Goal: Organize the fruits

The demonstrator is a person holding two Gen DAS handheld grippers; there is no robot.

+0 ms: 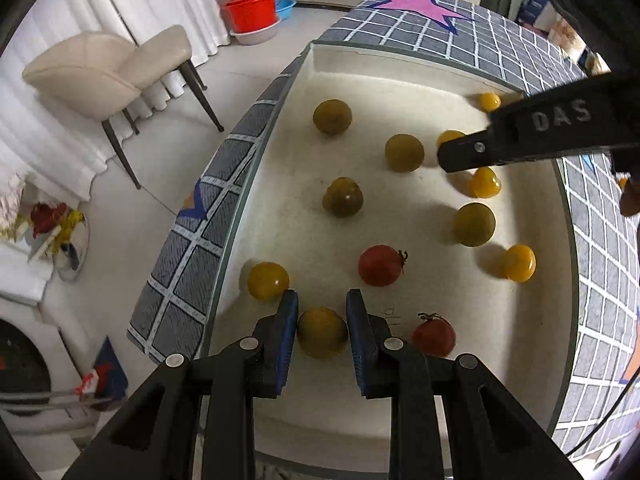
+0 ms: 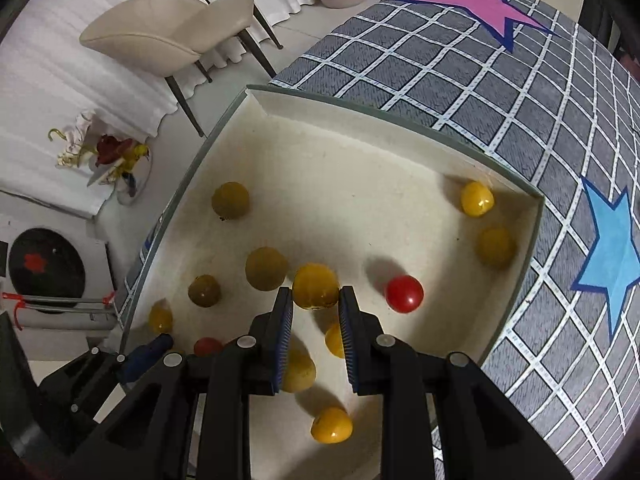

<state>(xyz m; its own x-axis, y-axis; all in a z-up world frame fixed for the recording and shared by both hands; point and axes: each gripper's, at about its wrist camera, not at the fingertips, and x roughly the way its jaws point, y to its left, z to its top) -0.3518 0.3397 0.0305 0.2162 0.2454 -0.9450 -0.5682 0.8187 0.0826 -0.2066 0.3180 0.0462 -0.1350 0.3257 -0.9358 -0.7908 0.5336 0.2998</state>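
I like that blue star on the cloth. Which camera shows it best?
The right wrist view: the blue star lies whole on the checked cloth beside the tray. The left wrist view does not show it clearly.

Probably a home: beige chair [image 2: 168,36], white curtains [image 1: 52,128], stacked washbasins [image 1: 252,8].

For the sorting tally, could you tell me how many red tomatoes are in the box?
3: one red tomato ahead of left claw, one beside it, one right of right claw; more possibly hidden.
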